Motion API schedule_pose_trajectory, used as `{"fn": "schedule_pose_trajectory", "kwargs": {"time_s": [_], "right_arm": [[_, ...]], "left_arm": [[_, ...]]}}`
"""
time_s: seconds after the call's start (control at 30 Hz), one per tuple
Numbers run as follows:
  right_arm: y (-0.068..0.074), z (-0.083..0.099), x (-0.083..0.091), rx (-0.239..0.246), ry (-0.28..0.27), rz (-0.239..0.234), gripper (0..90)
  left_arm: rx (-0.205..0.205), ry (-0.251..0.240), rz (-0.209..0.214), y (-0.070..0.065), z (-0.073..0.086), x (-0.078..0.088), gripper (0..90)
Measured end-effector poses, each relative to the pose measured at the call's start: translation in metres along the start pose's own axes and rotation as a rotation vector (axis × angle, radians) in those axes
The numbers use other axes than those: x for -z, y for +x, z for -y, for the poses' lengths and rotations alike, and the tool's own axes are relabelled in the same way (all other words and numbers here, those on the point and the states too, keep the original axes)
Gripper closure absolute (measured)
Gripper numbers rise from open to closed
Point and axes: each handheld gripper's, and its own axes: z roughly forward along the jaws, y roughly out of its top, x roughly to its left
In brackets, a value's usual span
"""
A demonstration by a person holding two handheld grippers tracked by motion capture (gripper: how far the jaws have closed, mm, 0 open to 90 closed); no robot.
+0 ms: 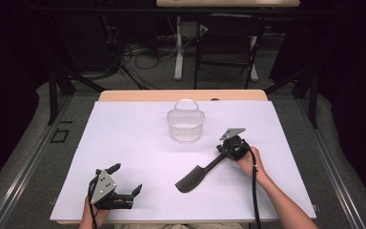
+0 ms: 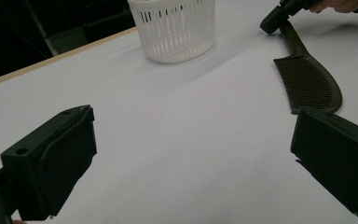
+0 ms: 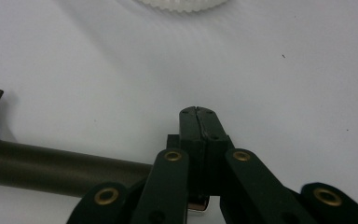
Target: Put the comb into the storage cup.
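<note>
High view puts the comb (image 1: 196,177) at lower centre of the frame on the white bench (image 1: 138,157), its long axis running on a diagonal: toothed head toward the lower left, handle climbing to the upper right. The right gripper (image 1: 229,149) sits at that upper-right end, right of centre, and its fingers look closed on the tip of the handle. In the right gripper view the two fingers (image 3: 193,133) meet with no gap between them, and the handle runs off to the left edge from beside them, so I take it they pinch the very end, though the contact itself is hidden under the linkage.

The basket (image 1: 185,122) stands upright at upper centre of the high view, up and to the left of the right gripper and near it, well apart from the comb's head. So the comb would have to be lifted by its handle and swung up-left, with the long head trailing lower left; a grip this far out on the handle may let the head droop or twist.

The left gripper (image 1: 127,180) rests at lower left, fingers spread wide and holding nothing; in the left gripper view the comb's head (image 2: 307,84) lies at right, just beyond its right finger. The right hand is plainly the nearer to both handle and basket.
</note>
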Motion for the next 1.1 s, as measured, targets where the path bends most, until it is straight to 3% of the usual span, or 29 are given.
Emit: {"fn": "schedule_pose_trajectory", "kwargs": {"time_s": [0.33,0.5,1.07,1.1], "right_arm": [[0.001,0.004,0.007,-0.035,0.039,-0.001,90.0],[0.003,0.004,0.010,-0.035,0.077,-0.007,90.0],[0.008,0.007,0.018,-0.026,0.119,-0.015,90.0],[0.009,0.006,0.020,-0.020,0.153,-0.015,90.0]], "left_arm": [[-0.008,0.004,0.001,0.000,0.000,0.000,0.2],[-0.006,0.005,-0.001,0.000,0.000,0.000,0.2],[-0.008,0.010,0.002,0.000,0.000,0.000,0.2],[-0.008,0.010,0.002,0.000,0.000,0.000,0.2]]}}
